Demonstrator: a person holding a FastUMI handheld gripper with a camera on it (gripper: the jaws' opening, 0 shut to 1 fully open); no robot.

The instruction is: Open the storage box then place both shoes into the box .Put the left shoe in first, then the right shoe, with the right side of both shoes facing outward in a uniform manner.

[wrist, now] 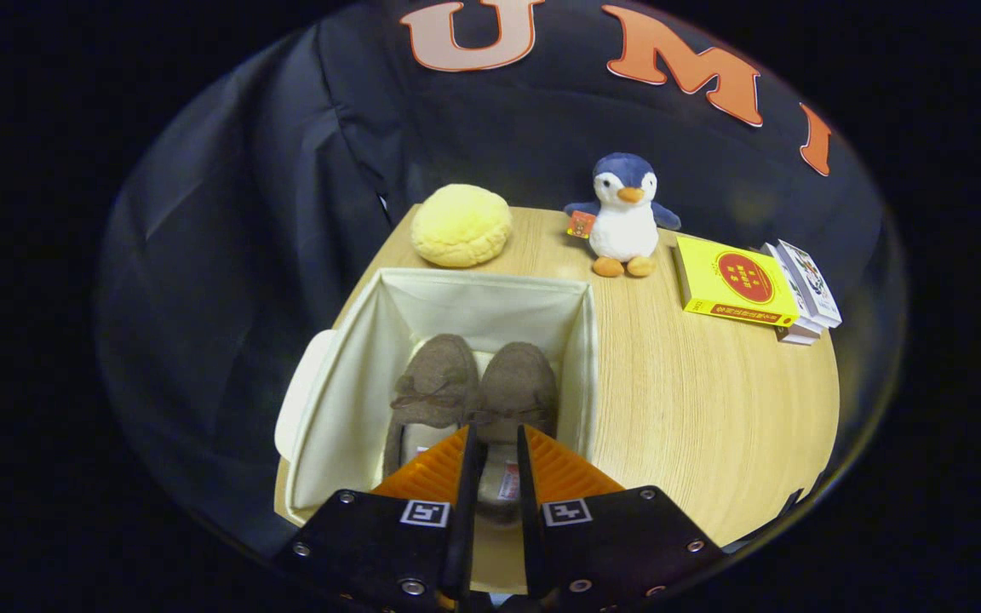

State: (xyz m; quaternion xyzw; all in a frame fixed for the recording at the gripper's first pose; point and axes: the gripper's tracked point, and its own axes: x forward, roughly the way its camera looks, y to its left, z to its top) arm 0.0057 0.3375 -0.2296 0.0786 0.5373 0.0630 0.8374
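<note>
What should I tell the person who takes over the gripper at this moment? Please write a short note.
Gripper: fingers nearly closed, with a narrow gap, over the heel of the right-hand shoe; a firm grip cannot be confirmed.
Things: both shoes stand side by side in the open box, toes pointing away; the other shoe is beside it.
Done: box open, both shoes inside.
Left: release, pull back, check which side faces outward.
</note>
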